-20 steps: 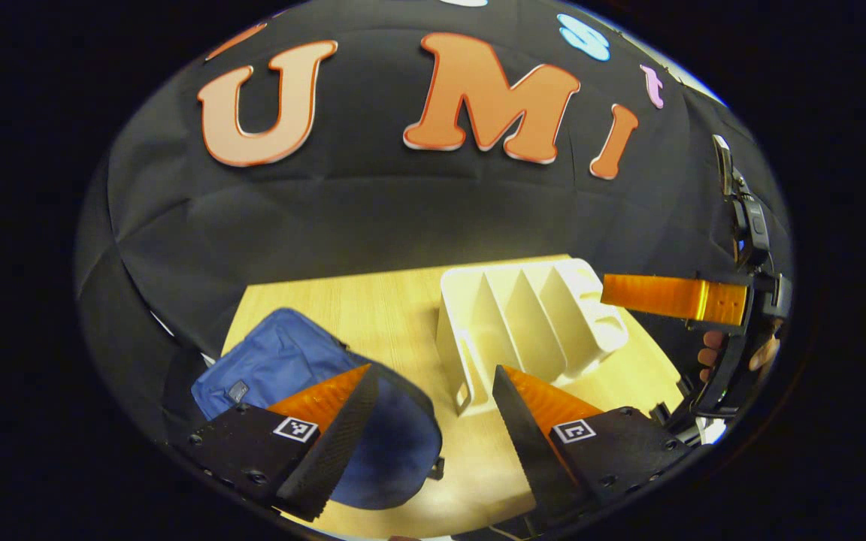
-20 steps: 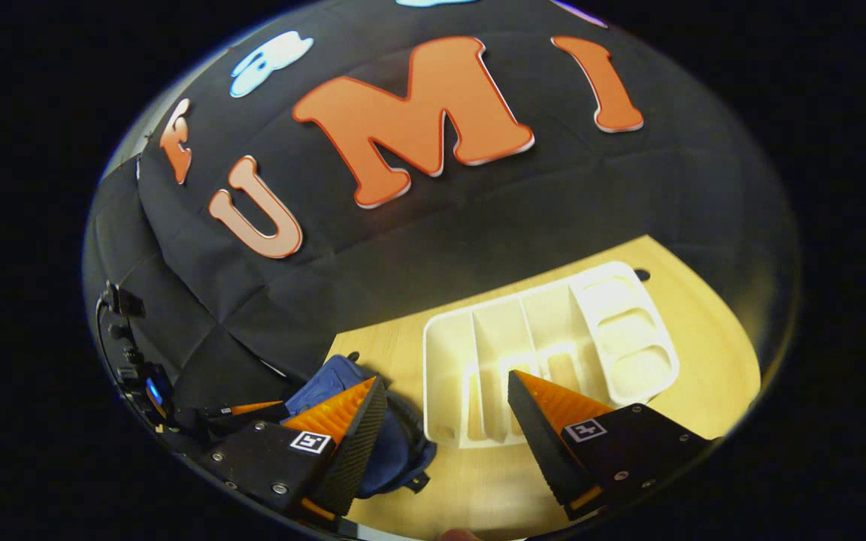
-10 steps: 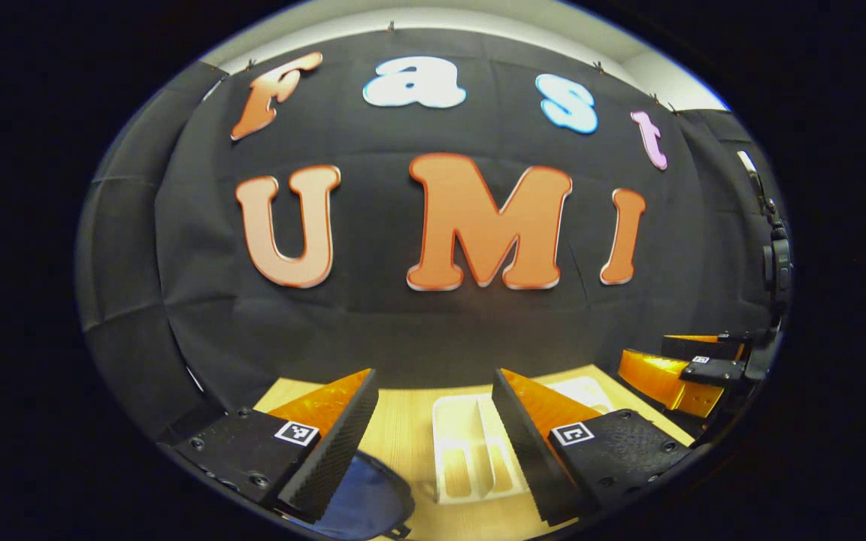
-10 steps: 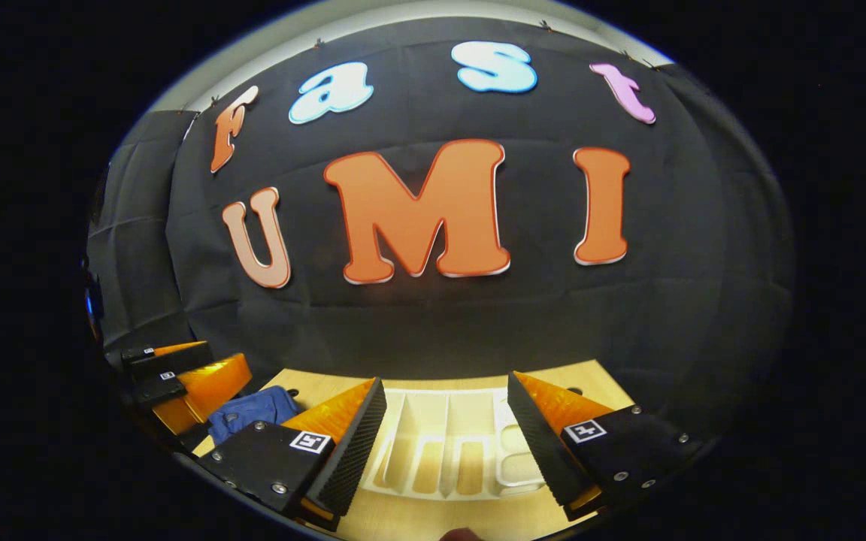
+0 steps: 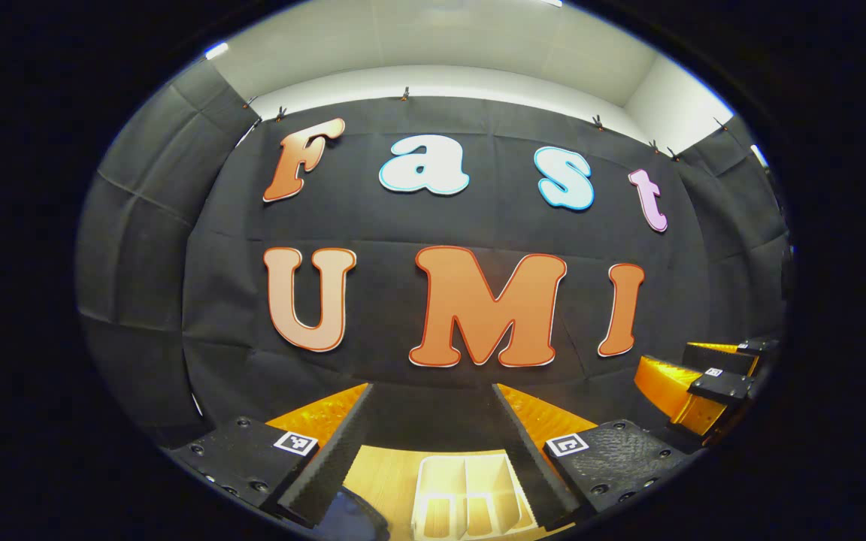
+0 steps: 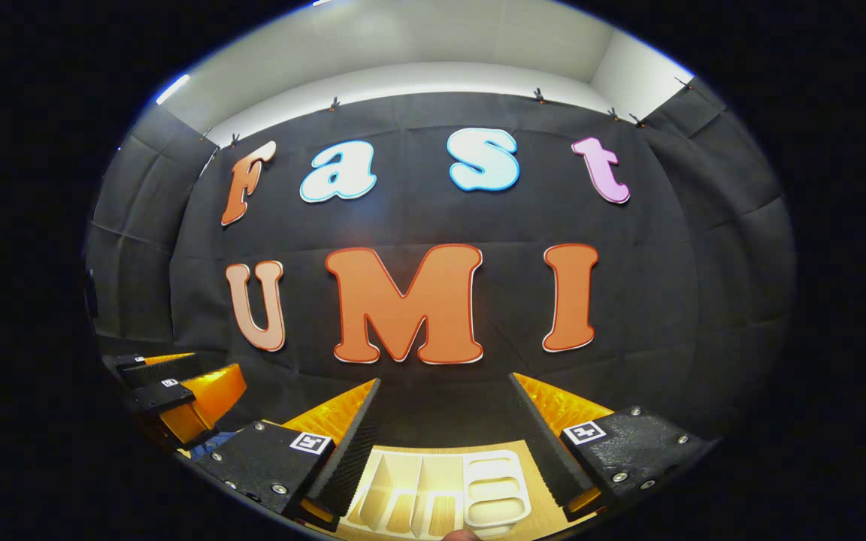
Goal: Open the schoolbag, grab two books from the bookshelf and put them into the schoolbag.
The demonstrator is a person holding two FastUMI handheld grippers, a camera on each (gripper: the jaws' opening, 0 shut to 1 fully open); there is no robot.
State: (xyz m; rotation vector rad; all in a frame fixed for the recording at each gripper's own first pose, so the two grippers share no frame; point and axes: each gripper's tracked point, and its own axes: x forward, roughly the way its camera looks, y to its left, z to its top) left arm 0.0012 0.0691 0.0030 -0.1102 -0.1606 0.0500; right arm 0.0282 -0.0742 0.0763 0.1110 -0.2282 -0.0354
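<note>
A: How did the jaws stand?

B: Both were spread wide with nothing between them. The left gripper [image 5: 433,421] and the right gripper [image 6: 440,417] each pointed level at the booth's black cloth wall [image 5: 478,218], well above the tabletop [image 5: 380,473].

A: Where were the task's things?

B: The white bookshelf [image 5: 470,500] sat on the tabletop, low between the left gripper's fingers. In the right gripper view the bookshelf [image 6: 440,496] showed more: upright dividers on the left and a tray part with rounded slots on the right. No books stood in the compartments I could see. The schoolbag [image 5: 350,518] was a dark blue curve at the bottom edge of the left gripper view, just left of the bookshelf. Whether it was open, I could not tell.

A: Did one view give what the other lacked?

B: The left gripper view caught the right gripper [image 5: 692,387] far off at its right edge. The right gripper view caught the left gripper [image 6: 177,391] at its left edge, with a sliver of blue just under it, too small to name.

A: Any writing?

B: Small square black-and-white markers on the finger mounts, no readable words.

A: And the room?

B: A pale wood tabletop, the cloth clipped along its top edge, a white wall and ceiling [image 6: 418,45] above.
</note>
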